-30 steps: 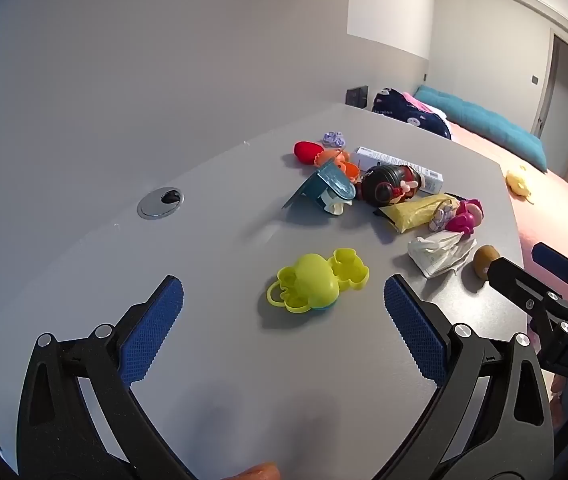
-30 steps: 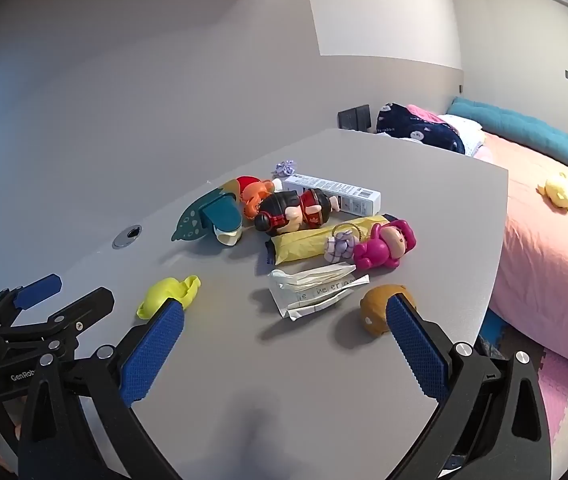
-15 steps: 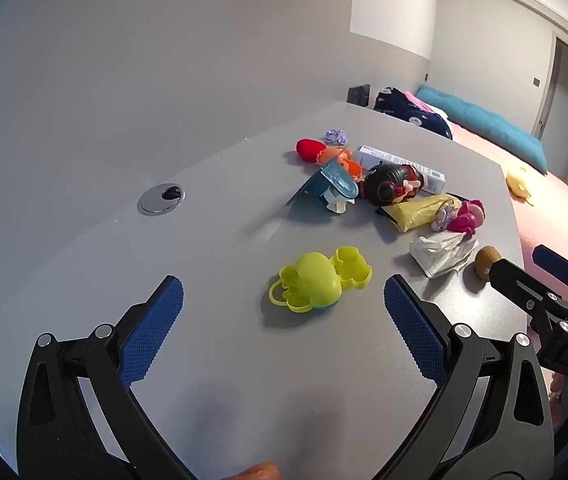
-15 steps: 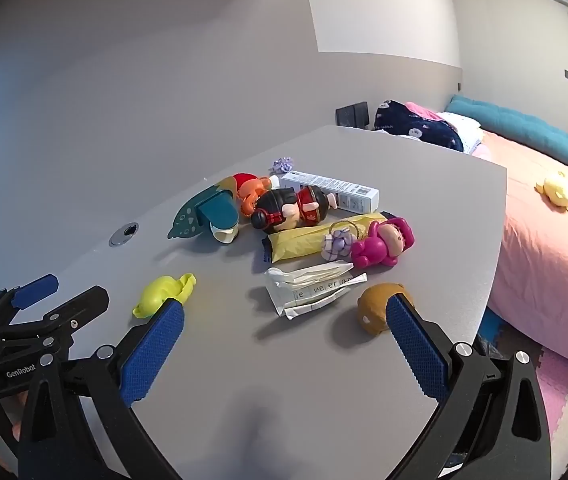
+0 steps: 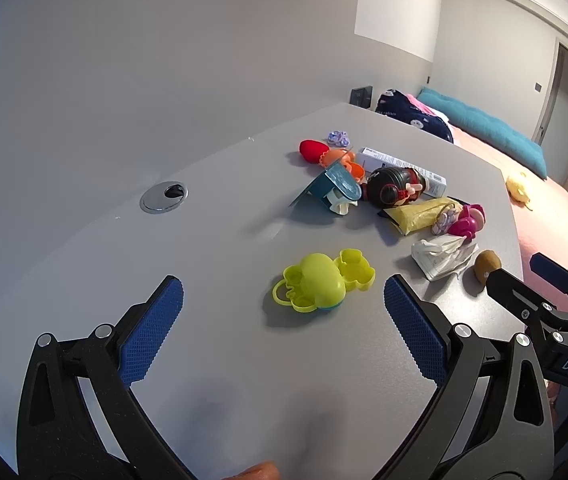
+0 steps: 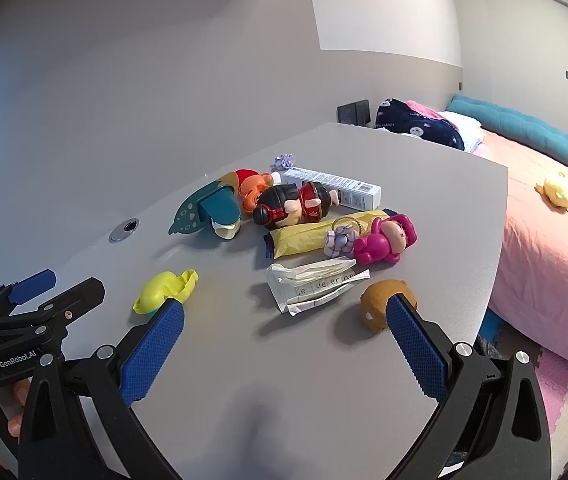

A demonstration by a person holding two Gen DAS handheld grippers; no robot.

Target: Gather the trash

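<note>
A crumpled white paper wrapper (image 6: 312, 284) (image 5: 442, 256) lies on the grey table (image 6: 304, 380), just ahead of my right gripper (image 6: 284, 304), which is open and holds nothing. Behind the wrapper lie a yellow packet (image 6: 308, 238) (image 5: 418, 214) and a long white box (image 6: 334, 188) (image 5: 400, 168). My left gripper (image 5: 281, 282) is open over the table, and a yellow-green plastic toy (image 5: 320, 282) (image 6: 165, 290) sits between its fingertips, a little ahead. Each gripper shows at the edge of the other's view.
Toys are mixed in with the litter: a teal dinosaur (image 6: 207, 208), a black-and-red doll (image 6: 292, 204), a pink doll (image 6: 384, 240), a brown round toy (image 6: 378, 306). A metal cable grommet (image 5: 163, 197) sits at left. The table edge and a pink bed (image 6: 544, 248) lie to the right.
Both grippers have drifted slightly, so the pile sits a little differently in each view. The jaws stay open and nothing has been taken hold of.
</note>
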